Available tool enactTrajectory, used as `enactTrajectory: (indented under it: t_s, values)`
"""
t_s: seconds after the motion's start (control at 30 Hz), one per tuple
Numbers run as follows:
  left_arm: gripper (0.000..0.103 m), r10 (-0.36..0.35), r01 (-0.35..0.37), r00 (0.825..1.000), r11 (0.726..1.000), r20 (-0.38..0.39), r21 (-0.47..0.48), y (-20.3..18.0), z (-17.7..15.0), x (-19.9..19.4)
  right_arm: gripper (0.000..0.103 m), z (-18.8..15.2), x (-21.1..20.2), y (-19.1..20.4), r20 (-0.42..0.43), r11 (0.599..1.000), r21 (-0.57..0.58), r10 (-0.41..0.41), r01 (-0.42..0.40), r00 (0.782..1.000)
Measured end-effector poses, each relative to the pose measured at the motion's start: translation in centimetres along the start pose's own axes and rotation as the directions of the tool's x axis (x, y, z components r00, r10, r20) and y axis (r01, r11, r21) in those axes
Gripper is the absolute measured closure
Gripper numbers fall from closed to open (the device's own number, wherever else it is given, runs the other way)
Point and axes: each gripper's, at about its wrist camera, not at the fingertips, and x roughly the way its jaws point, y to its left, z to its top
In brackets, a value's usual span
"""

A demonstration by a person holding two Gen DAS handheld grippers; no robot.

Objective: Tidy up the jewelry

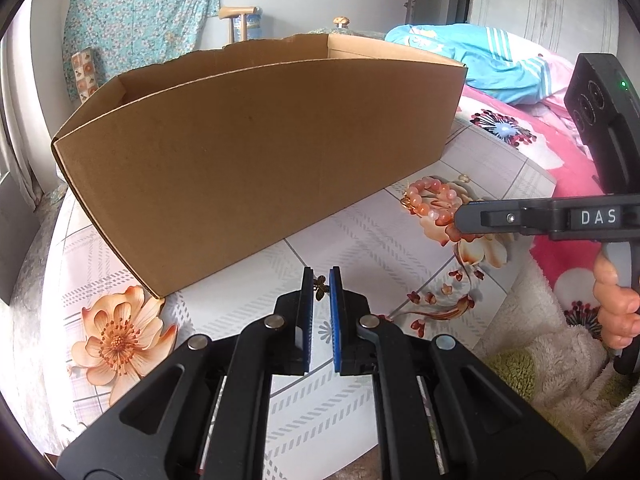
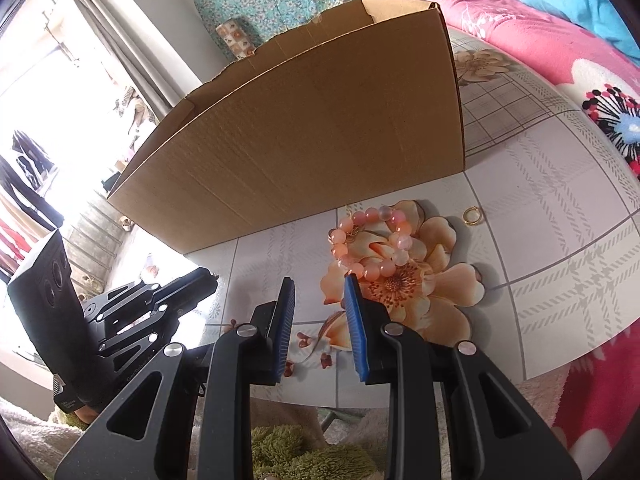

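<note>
A pink-orange bead bracelet [image 2: 372, 244] lies on the flowered tablecloth just in front of an open cardboard box [image 2: 312, 128]; it also shows in the left wrist view [image 1: 432, 204]. A small gold ring [image 2: 473, 215] lies to its right. My right gripper [image 2: 319, 280] is open and empty, its right fingertip close to the bracelet's near beads; from the left wrist view it reaches in from the right [image 1: 464, 216]. A small gold butterfly piece [image 1: 320, 287] sits between the narrowly open fingers of my left gripper [image 1: 321, 274], in front of the box [image 1: 256, 160].
The tablecloth [image 1: 380, 248] covers a small table beside a pink flowered blanket [image 2: 600, 80] and a blue garment [image 1: 480, 56]. A fluffy white and green towel [image 2: 296, 452] lies at the near edge. Curtains and a window stand to the left.
</note>
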Motion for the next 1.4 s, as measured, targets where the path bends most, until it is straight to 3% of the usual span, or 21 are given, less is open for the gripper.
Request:
enactTrajectory:
  t_s: [0.2, 0.47, 0.63, 0.83, 0.93, 1.07, 1.2, 1.33, 1.4]
  values:
    - [0.096, 0.011, -0.011, 1.000, 1.000, -0.004, -0.006, 0.1, 0.0, 0.5, 0.077, 0.8, 0.5, 0.7, 0.006, 0.994, -0.075, -0.083, 0.083, 0.997]
    - [0.096, 0.016, -0.016, 1.000, 1.000, -0.005, -0.011, 0.1, 0.0, 0.9, 0.078, 1.8, 2.8, 2.7, -0.025, 0.947, -0.245, -0.221, 0.208, 0.975]
    - [0.096, 0.018, -0.018, 1.000, 1.000, -0.005, -0.014, 0.4, -0.2, 0.8, 0.093, 2.1, 3.5, 3.9, -0.019, 0.918, -0.303, -0.275, 0.256, 0.961]
    - [0.096, 0.023, -0.023, 1.000, 0.999, 0.012, -0.031, 1.1, -0.3, 0.4, 0.093, 3.9, 0.3, 2.2, 0.034, 0.964, -0.167, -0.202, 0.205, 0.979]
    - [0.096, 0.030, -0.029, 0.999, 0.999, 0.024, -0.040, 1.5, -0.3, 0.1, 0.093, 4.9, -1.4, 1.4, 0.063, 0.987, -0.090, -0.128, 0.133, 0.990]
    - [0.096, 0.062, -0.060, 0.997, 0.997, 0.053, -0.050, 2.2, -0.2, -0.9, 0.093, 5.3, -2.4, 2.7, 0.079, 0.996, -0.088, -0.018, 0.025, 0.997]
    - [0.096, 0.116, -0.111, 0.991, 0.991, 0.073, -0.078, 3.4, -0.2, -1.9, 0.093, 5.2, -1.6, 4.7, 0.048, 0.989, -0.127, 0.080, -0.073, 0.996]
    - [0.096, 0.168, -0.160, 0.983, 0.982, 0.075, -0.102, 4.7, -0.3, -2.9, 0.093, 5.3, 1.0, 6.8, -0.031, 0.970, -0.130, 0.202, -0.204, 0.979]
    - [0.096, 0.190, -0.181, 0.979, 0.977, 0.073, -0.109, 5.2, -0.4, -3.2, 0.093, 4.7, 2.3, 8.2, -0.068, 0.961, -0.157, 0.220, -0.228, 0.973]
